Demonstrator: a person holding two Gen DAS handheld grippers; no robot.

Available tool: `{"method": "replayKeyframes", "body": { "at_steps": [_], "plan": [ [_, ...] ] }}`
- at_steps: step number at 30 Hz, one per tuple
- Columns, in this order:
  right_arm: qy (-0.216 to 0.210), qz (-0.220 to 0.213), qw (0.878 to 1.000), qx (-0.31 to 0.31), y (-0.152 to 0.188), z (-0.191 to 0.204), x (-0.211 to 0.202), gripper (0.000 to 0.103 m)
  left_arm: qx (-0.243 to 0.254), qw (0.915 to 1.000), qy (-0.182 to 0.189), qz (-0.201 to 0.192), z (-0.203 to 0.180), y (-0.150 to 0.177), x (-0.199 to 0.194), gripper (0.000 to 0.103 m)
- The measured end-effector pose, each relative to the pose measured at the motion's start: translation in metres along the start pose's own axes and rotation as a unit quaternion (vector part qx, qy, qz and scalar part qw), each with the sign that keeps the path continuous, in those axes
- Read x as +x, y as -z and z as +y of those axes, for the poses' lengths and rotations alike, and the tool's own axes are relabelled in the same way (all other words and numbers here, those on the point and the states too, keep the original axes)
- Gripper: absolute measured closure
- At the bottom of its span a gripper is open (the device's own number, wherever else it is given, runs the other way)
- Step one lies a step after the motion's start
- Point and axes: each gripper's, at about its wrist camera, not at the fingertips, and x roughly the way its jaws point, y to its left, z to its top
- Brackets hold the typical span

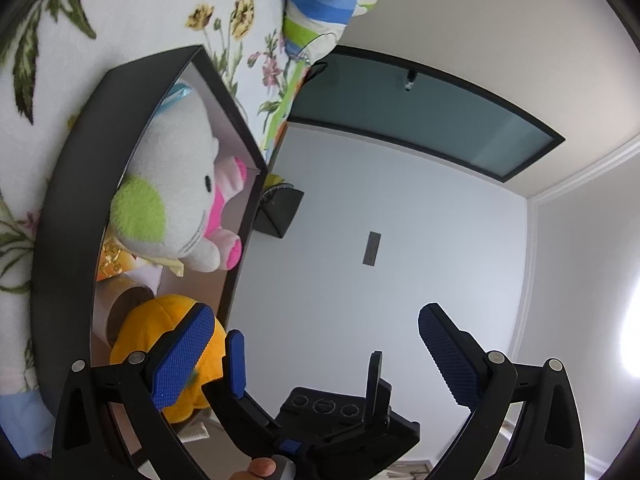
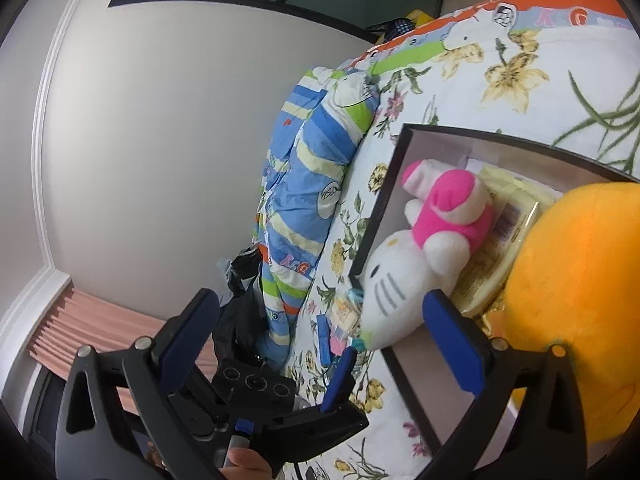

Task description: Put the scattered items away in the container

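A black box (image 1: 68, 184) lies on a floral bedspread (image 1: 132, 8). Inside it are a white plush cat in pink (image 1: 180, 176), an orange plush (image 1: 168, 340), a cardboard tube (image 1: 128, 304) and a yellow packet (image 1: 112, 260). My left gripper (image 1: 316, 356) is open and empty beside the box's near end. In the right wrist view the box (image 2: 400, 160), plush cat (image 2: 404, 268) and orange plush (image 2: 572, 292) show. My right gripper (image 2: 320, 340) is open and empty next to the box. The other gripper shows in each view, low in the frame.
A blue striped pillow (image 2: 304, 184) lies at the head of the bed. Small packets and a blue piece (image 2: 340, 320) lie on the bedspread (image 2: 520, 60) beside the box. A black bag (image 2: 244, 304) sits by the wall. A dark window (image 1: 420, 108) is behind.
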Motion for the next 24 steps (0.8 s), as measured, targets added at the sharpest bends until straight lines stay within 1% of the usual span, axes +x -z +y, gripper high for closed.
{"method": "replayKeyframes", "body": {
  "at_steps": [5,10,12,14,17,19,21,22,23,24],
  "plan": [
    [0.001,0.006,1.0,-0.021,0.016,0.02,-0.007,0.0,0.008,0.9999,0.008,-0.002,-0.012,0.006,-0.013,0.002],
    [0.023,0.02,0.998,-0.05,0.037,0.036,-0.014,0.0,0.026,0.9996,0.007,-0.004,-0.024,0.015,-0.027,0.002],
    [0.043,0.025,0.997,-0.063,0.043,0.042,-0.019,0.0,0.035,0.9994,0.008,-0.003,-0.032,0.018,-0.028,0.002],
    [0.075,0.029,0.993,-0.087,0.051,0.05,-0.026,0.0,0.053,0.9985,0.007,-0.003,-0.041,0.024,-0.034,0.001],
    [0.115,0.026,0.985,-0.123,0.061,0.059,-0.038,0.0,0.113,0.9935,-0.012,-0.003,-0.059,0.038,-0.047,0.001],
    [0.148,0.02,0.976,-0.156,0.069,0.066,-0.049,0.0,0.169,0.9846,-0.042,-0.013,-0.075,0.052,-0.057,0.001],
    [0.18,0.01,0.965,-0.192,0.078,0.073,-0.062,0.0,0.22,0.9715,-0.086,-0.025,-0.084,0.064,-0.065,0.001],
    [0.194,0.004,0.959,-0.208,0.081,0.076,-0.068,0.0,0.258,0.9581,-0.121,-0.033,-0.093,0.073,-0.069,0.001],
    [0.206,-0.003,0.953,-0.222,0.085,0.079,-0.073,0.0,0.288,0.9456,-0.147,-0.038,-0.099,0.081,-0.072,0.001],
    [0.218,-0.011,0.947,-0.238,0.089,0.081,-0.08,0.0,0.329,0.9256,-0.182,-0.045,-0.106,0.092,-0.075,0.001]
  ]
}}
